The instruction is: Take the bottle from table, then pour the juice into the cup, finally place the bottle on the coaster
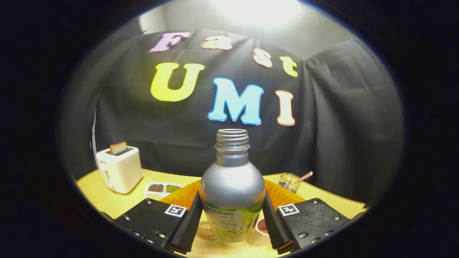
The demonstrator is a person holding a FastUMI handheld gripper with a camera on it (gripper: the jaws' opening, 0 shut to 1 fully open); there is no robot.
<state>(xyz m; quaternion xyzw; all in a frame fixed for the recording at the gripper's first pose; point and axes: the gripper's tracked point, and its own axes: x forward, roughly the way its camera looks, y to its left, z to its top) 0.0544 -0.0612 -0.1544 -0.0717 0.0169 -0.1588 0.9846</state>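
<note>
The bottle (232, 186) stands upright between the two fingers, a silver-grey body with a green label low down and a threaded neck with no cap on it; its mouth rises in front of the black cloth wall (340, 125). The gripper (232, 218) is closed on it, one finger pressing each side of the lower body at the top edge of the label, so the bottle is held; whether its base rests on the table or hangs just above cannot be told, since the bottom sits at the lower limit of the view.

Just beside the bottle's base, between it and the left finger, lies a round pale disc (205, 231), probably the coaster; on the other side, between the bottle and the right finger, a small cup (263, 226) with a reddish inside shows partly, hidden in part by the finger. Right behind the bottle an orange ridged tray (283, 195) spreads to both sides.

Further out on the yellow table (107, 200), beyond the left finger, sits a white divided dish (161, 190) holding dark, green and pale fillings; past it stands a cream toaster (120, 168) with a slice of toast (118, 147) sticking out of its slot; beyond the right finger, near the cloth, is a clear glass (288, 182) with a pale stick leaning in it.
</note>
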